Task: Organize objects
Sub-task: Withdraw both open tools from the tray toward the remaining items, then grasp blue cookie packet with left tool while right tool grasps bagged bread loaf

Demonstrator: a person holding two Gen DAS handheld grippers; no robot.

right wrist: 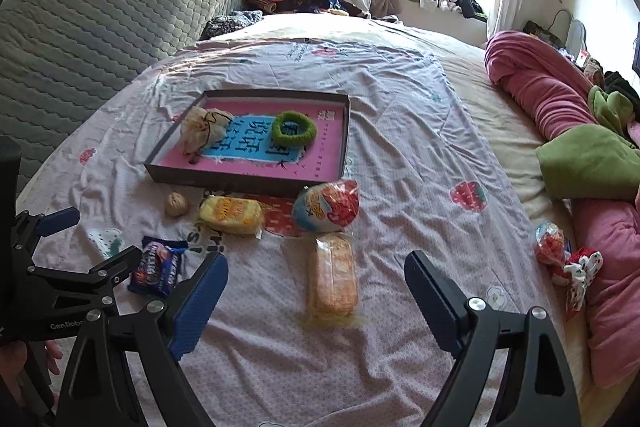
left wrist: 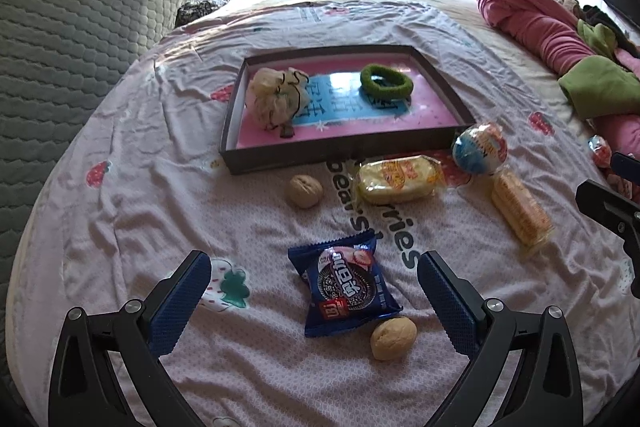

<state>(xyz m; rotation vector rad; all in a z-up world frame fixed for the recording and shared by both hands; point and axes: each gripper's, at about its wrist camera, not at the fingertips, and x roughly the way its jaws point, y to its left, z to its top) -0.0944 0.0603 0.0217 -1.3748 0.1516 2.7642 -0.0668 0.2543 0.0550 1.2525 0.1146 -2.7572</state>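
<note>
A shallow, dark-walled cardboard tray (left wrist: 234,131) with a glossy pink and blue floor is sitting on the wrinkled, strawberry-printed sheet (left wrist: 140,211). Inside the tray, a crumpled cream drawstring pouch (left wrist: 272,97) is lying at its left end and a fuzzy green ring-shaped hair tie (left wrist: 386,79) toward its right.

Just in front of the tray, a knobbly round walnut (left wrist: 303,191), a soft yellow plastic-wrapped cake (left wrist: 398,177) and a shiny foil egg-shaped pack (left wrist: 479,148) are lying in a row. A long clear sleeve of ridged crackers (right wrist: 332,273) is lying nearer than the egg.

The left gripper (left wrist: 314,285) is hanging with its blue textured pads wide apart over a crinkly blue cookie packet (left wrist: 346,285), well in front of the tray, a second walnut (left wrist: 393,338) touching its corner. The right gripper (right wrist: 316,283) is hanging with jaws spread either side of the cracker sleeve, gripping nothing.
</note>
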